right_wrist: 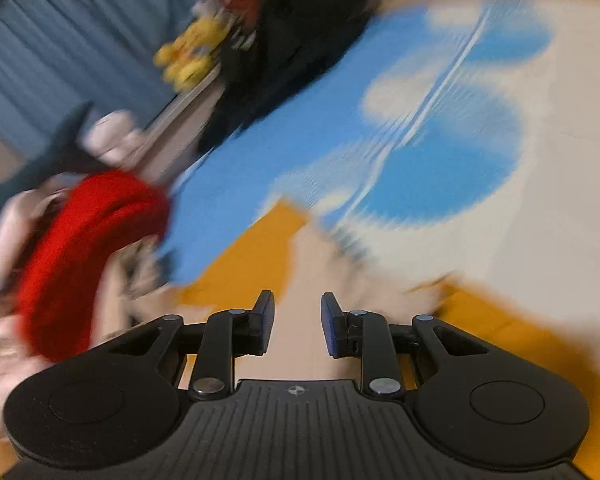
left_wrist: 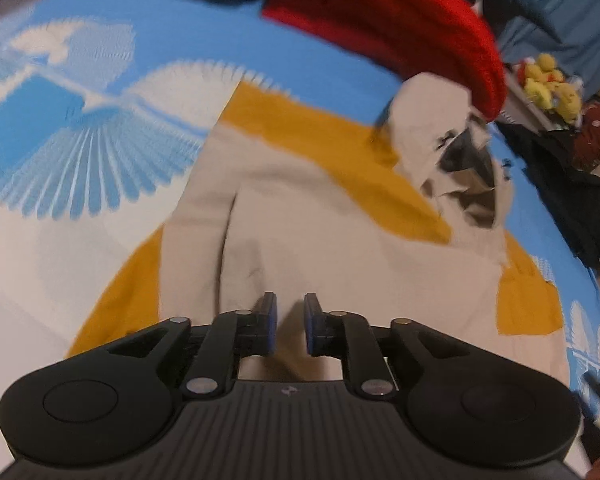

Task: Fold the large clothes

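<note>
Blue-and-white bedspread carries the beige-and-mustard garment; both grippers' fingers are spread, empty. Toward 1 o'clock, the red sweater could be snagged mid-fold.

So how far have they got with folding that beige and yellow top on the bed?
Partly there, it seems. The beige and mustard-yellow top lies on the blue and white bedspread with one side apparently already folded in. Right now the left tool and right tool hover over it with a gap between their fingers, holding nothing. Further folds look left. A red knitted garment lies beyond.
</note>
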The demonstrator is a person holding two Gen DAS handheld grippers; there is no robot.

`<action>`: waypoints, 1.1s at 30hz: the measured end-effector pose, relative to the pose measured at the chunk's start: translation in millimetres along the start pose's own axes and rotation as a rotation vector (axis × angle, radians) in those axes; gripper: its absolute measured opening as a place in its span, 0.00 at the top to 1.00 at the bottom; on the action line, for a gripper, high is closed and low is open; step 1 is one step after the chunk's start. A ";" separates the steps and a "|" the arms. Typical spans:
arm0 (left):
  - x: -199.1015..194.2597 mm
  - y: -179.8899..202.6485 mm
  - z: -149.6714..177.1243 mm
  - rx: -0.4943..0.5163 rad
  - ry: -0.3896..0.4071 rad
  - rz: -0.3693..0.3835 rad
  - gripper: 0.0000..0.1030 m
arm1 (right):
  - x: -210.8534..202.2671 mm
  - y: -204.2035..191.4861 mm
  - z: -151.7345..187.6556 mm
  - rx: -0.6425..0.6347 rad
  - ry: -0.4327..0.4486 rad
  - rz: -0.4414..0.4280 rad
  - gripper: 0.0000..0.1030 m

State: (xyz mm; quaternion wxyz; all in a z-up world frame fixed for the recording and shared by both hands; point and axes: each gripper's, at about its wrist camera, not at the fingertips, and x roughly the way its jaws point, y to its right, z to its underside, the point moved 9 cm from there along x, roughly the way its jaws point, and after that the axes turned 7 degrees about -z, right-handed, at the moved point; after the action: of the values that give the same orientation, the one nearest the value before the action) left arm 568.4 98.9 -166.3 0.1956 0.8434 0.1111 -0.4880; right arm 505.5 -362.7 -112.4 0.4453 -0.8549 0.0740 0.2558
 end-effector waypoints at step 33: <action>-19.9 -22.1 -12.3 0.041 -0.002 0.000 0.81 | 20.6 -2.1 40.6 -0.132 -0.178 0.136 0.69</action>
State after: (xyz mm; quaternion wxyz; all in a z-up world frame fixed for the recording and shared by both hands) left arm 559.8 124.2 -148.4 0.1787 0.8466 0.1009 -0.4911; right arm 508.9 -327.0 -140.4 0.3744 -0.8492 0.0750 0.3648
